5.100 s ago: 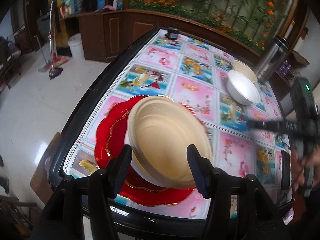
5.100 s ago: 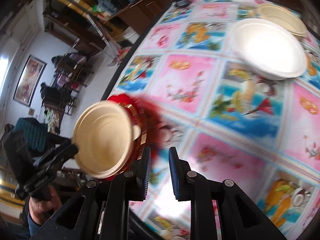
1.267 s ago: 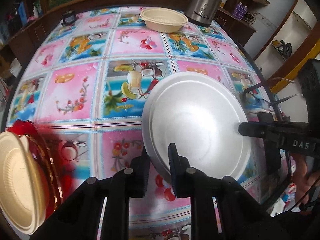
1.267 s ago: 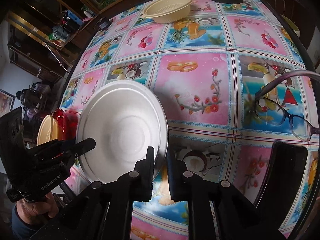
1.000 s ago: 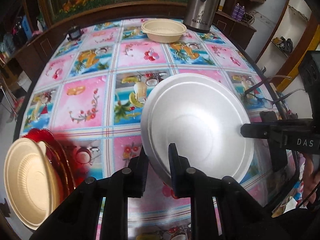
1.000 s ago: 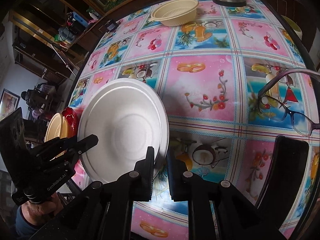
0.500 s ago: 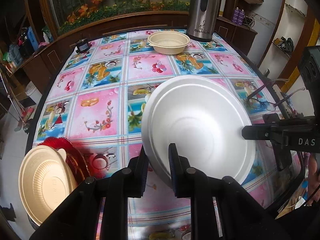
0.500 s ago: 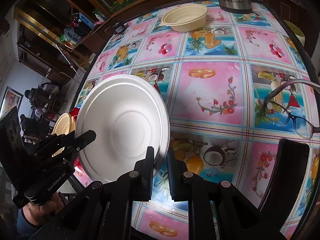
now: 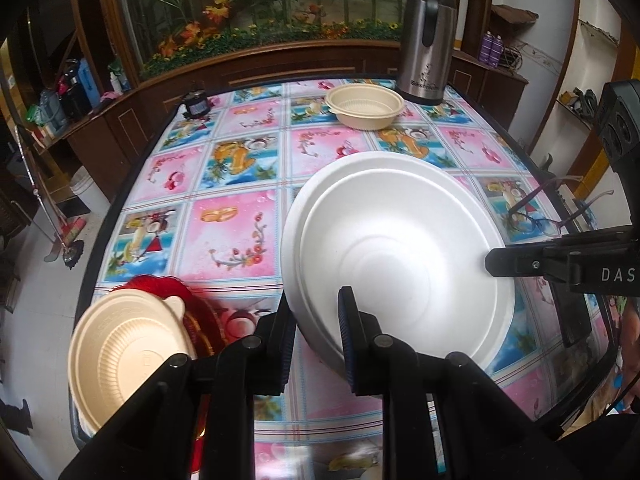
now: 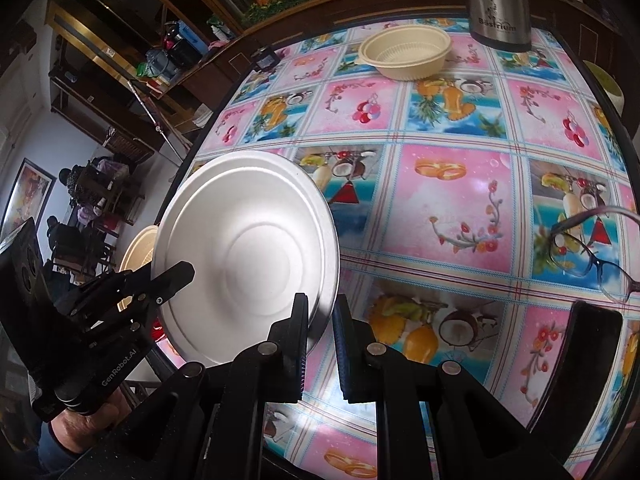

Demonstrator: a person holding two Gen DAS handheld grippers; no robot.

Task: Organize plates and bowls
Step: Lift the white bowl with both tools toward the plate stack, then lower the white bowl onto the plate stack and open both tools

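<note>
Now both grippers, left (image 9: 316,322) & right (image 10: 320,326), clamp the white foam bowl's (image 9: 400,264) rim; it's lifted off the table (image 9: 232,236), prob. bound for the beige-bowl stack (image 9: 128,354) at near left.

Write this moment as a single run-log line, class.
left gripper: shut on white bowl rim | right gripper: shut on opposite rim | bowl: above table | beige bowl: on red plate

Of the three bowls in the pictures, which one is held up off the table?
The big white bowl: both grippers pinch its rim, one on each side. The cream bowl by the steel flask stands on the table, and the other cream bowl rests on the red plate.
</note>
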